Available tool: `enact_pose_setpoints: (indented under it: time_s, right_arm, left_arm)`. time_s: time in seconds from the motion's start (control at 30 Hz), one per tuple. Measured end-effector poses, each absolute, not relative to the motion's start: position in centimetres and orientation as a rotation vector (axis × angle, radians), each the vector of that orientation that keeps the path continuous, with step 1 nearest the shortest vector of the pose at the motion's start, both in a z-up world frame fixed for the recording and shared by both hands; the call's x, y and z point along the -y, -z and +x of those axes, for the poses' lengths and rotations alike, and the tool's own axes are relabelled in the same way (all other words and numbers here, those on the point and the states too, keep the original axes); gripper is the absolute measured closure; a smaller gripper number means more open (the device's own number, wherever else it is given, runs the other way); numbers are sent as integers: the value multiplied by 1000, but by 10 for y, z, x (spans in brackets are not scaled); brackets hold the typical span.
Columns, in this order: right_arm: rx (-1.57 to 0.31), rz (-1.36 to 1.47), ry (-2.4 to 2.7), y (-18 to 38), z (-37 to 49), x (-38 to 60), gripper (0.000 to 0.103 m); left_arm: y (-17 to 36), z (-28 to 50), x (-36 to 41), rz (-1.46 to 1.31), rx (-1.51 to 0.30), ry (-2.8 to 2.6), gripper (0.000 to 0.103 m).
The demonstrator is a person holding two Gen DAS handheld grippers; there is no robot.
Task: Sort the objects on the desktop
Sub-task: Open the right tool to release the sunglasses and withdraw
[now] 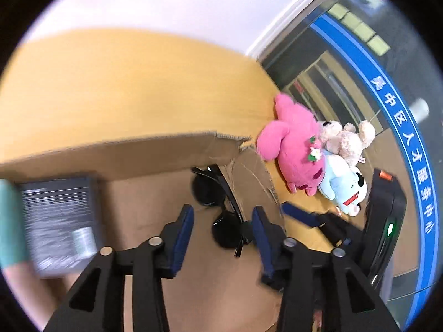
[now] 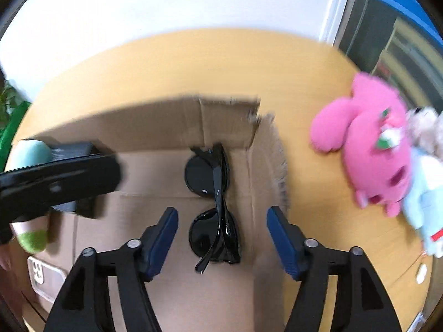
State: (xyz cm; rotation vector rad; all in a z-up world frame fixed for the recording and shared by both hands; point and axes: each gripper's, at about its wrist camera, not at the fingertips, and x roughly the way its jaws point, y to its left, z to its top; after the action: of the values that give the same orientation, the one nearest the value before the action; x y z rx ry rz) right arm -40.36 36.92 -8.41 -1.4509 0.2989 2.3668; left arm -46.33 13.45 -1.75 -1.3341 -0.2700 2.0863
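Observation:
Folded black sunglasses (image 2: pixel 213 204) lie inside an open cardboard box (image 2: pixel 177 119), near its right wall; they also show in the left wrist view (image 1: pixel 221 207). My right gripper (image 2: pixel 221 240) is open above the box, its blue pads either side of the sunglasses, not touching them. My left gripper (image 1: pixel 221 238) is open and empty above the same box. The left gripper shows as a black arm (image 2: pixel 55 179) at the left of the right wrist view. A dark booklet (image 1: pixel 58 218) lies in the box's left part.
A pink plush (image 1: pixel 296 149), a cream plush (image 1: pixel 346 138) and a light-blue plush (image 1: pixel 343 188) lie on the wooden table (image 1: pixel 124 83) right of the box. A white phone (image 2: pixel 44 276) and a green-tipped object (image 2: pixel 31 239) sit at the box's left. Wall and glass partition behind.

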Motion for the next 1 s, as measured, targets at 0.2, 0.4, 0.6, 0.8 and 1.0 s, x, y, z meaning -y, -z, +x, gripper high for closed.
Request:
enact_pose_setpoints:
  time_s: [0.2,0.4,0.6,0.8,1.0]
  right_arm:
    - [-213,-1262,-2557,26,-317,-321,20]
    - [-51,-1066,-2727,-21,-188,-269,5]
    - [-87,-932,-2776,-16,-106,-234,4]
    - [-56,-912,-2799,-11,-73,-214,2]
    - [-77,-878,-2818,-14,-63,-209,2]
  left_arm:
    - [-51,-360,-89,-1061,100,-2423,36]
    - [-75,-242,-67,-788,-15,-2747,23]
    - [-71,-170,-57,-761,14,-2877,23]
    - [-60,-136,-49,-795,66,-2904,23]
    - [-57,-121,-49,-797,28,-2896,23]
